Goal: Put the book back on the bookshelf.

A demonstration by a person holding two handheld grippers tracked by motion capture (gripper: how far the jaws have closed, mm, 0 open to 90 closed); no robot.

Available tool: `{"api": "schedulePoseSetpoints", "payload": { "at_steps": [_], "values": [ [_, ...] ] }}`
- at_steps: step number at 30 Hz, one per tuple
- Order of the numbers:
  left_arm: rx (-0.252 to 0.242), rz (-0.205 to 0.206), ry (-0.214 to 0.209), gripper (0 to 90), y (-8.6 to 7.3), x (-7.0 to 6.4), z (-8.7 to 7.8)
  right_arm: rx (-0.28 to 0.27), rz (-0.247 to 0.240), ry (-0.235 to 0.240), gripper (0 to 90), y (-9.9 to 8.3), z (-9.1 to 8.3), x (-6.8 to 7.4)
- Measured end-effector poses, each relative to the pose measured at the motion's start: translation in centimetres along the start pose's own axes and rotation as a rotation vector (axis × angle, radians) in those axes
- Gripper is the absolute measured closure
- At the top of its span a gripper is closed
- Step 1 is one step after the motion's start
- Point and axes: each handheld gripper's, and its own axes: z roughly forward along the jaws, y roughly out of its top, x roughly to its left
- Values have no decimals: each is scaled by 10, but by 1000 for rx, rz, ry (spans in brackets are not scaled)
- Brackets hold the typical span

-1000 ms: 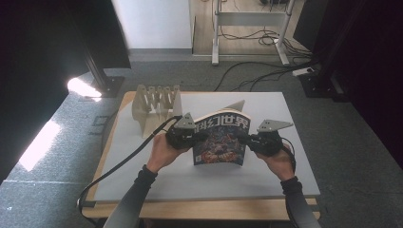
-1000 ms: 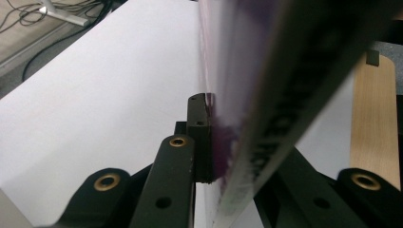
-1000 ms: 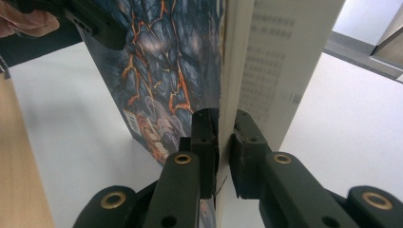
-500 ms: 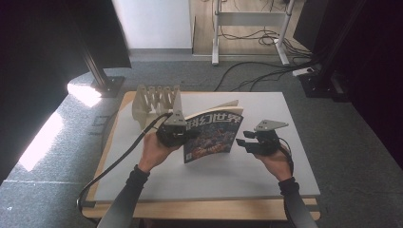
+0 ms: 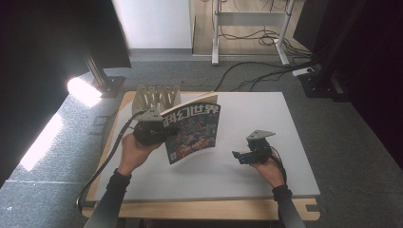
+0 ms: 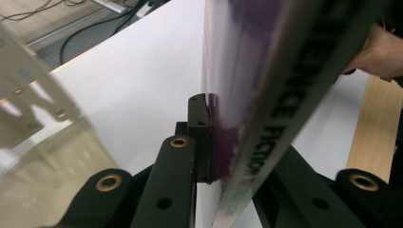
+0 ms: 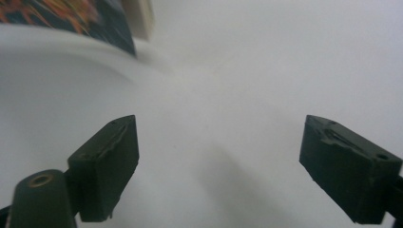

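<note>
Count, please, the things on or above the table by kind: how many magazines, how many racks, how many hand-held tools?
Magazines: 1, the magazine, held upright by the left tool.
Racks: 1, the slotted rack at the table's far left.
Hand-held tools: 2, the left tool and the open right tool.
Total: 4

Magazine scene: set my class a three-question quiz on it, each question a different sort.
1. True or false: the right gripper grips the magazine.
2. Which gripper holds the magazine? A) left B) right C) both
3. Fill in: the slotted rack stands at the table's far ____ corner.

Key
1. False; its jaws stand open over bare table.
2. A; the left gripper clamps its spine edge, seen close in the left gripper view.
3. left
</note>
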Motion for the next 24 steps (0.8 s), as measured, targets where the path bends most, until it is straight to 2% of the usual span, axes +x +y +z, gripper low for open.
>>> {"api": "schedulePoseSetpoints", "payload": {
  "at_steps": [2,3,4,13,17,24],
  "values": [
    [-1,-7,3,827,-1,2,-4,5,6,-6,96,-3,2,-1],
    [-6,-16,7,827,-3,3,-7,10,22,-16,11,-9,6,-1],
    [-12,-31,15,827,-5,5,-14,15,25,-24,0,-11,7,-1],
    [-14,-72,55,827,-14,13,-36,36,38,-43,0,-29,15,-3],
    [-18,-100,79,827,-22,19,-48,72,38,-50,0,-37,22,-4],
    [-19,-136,118,827,-31,28,-63,73,38,-58,0,-36,22,-3]
  ]
}}
